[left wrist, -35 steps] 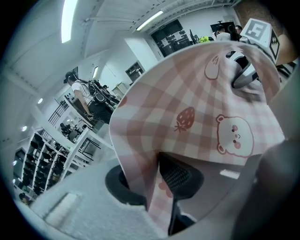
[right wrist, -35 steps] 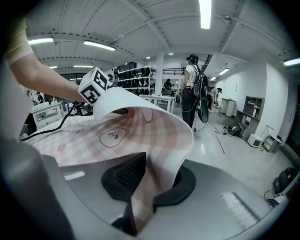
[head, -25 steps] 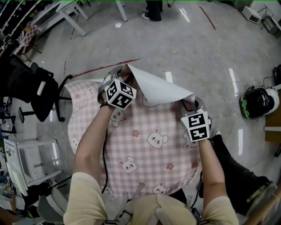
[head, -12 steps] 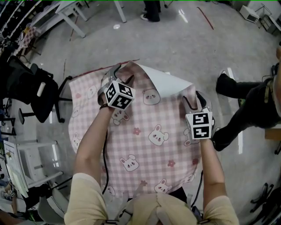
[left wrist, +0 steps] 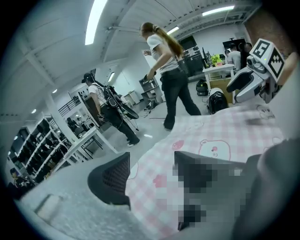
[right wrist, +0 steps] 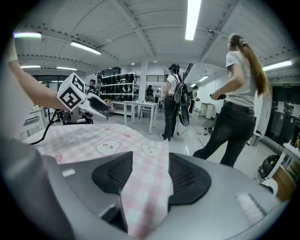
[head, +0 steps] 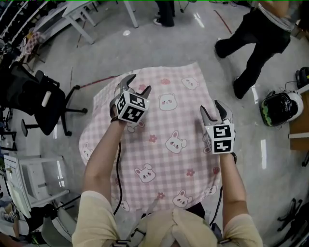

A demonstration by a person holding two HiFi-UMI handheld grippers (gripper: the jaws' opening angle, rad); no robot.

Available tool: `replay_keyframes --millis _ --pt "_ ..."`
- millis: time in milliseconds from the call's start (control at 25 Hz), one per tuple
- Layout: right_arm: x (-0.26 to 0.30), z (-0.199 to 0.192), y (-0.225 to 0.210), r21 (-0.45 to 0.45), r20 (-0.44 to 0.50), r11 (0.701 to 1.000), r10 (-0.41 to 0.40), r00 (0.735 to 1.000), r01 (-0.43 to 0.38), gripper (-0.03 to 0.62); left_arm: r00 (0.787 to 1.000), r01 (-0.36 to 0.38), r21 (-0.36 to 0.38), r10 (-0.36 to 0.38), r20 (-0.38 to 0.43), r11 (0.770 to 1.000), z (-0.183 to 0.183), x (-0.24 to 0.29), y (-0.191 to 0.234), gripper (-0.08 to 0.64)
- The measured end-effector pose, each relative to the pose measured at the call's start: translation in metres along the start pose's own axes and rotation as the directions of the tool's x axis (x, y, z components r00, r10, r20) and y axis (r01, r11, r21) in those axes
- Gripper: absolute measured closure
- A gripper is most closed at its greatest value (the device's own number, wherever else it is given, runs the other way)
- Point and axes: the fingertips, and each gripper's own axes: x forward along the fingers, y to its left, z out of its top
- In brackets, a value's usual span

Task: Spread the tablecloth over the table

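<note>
The pink checked tablecloth (head: 169, 144) with bear and rabbit prints lies flat over the table, and its far edge hangs over the far side. My left gripper (head: 136, 87) hovers open above the cloth's far left part. Its jaws (left wrist: 154, 183) frame the cloth (left wrist: 220, 136) without pinching it. My right gripper (head: 211, 107) hovers above the cloth's right edge, its jaws opening. In the right gripper view (right wrist: 147, 180) a strip of cloth (right wrist: 93, 136) shows between the jaws, with neither pad pressing on it. Each gripper sees the other: the right gripper (left wrist: 253, 79) and the left gripper (right wrist: 93, 103).
A person (head: 256, 34) in dark trousers walks across the floor beyond the table's far right corner. A black office chair (head: 38, 96) stands close to the left. A white table (head: 82, 14) is at the far left, and a black and green helmet (head: 280, 108) lies on the floor to the right.
Both grippers let go of the cloth's far edge, opened and rose. The folded-back flap with its white underside dropped flat. A person walked in from the right to the far right.
</note>
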Motion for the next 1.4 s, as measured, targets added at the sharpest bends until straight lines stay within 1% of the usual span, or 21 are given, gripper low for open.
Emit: replay_keyframes --millis 280,520,680,920,1000,1200,1400 --pt "-0.029 0.012 0.009 0.019 0.031 1.0 0.001 1.0 -0.002 0.364 0.998 0.038 -0.085 -0.035 0.044 0.996 0.005 -0.037 -0.014 0.257" --pt "-0.055 0.015 0.032 0.031 0.036 0.999 0.013 0.999 -0.014 0.388 0.994 0.062 -0.145 -0.048 0.095 0.987 0.006 -0.077 -0.026 0.305" --pt "-0.071 0.018 0.043 0.042 0.043 0.999 0.017 0.999 -0.018 0.397 0.992 0.076 -0.165 -0.056 0.117 0.983 0.01 -0.103 -0.032 0.31" --pt "-0.094 0.03 0.061 0.059 0.06 0.998 0.013 0.998 -0.017 0.411 0.986 0.092 -0.204 -0.06 0.156 0.975 0.011 -0.141 -0.036 0.357" --pt "-0.101 0.032 0.066 0.062 0.067 0.998 0.016 0.998 -0.02 0.416 0.984 0.099 -0.217 -0.063 0.168 0.971 0.012 -0.153 -0.04 0.359" --pt "-0.118 0.037 0.078 0.064 0.075 0.997 0.03 0.997 -0.035 0.428 0.979 0.122 -0.222 -0.081 0.186 0.967 0.015 -0.179 -0.049 0.397" --pt "-0.137 0.048 0.094 0.068 0.096 0.997 0.027 0.995 -0.034 0.436 0.976 0.137 -0.269 -0.084 0.2 0.953 0.008 -0.21 -0.049 0.428"
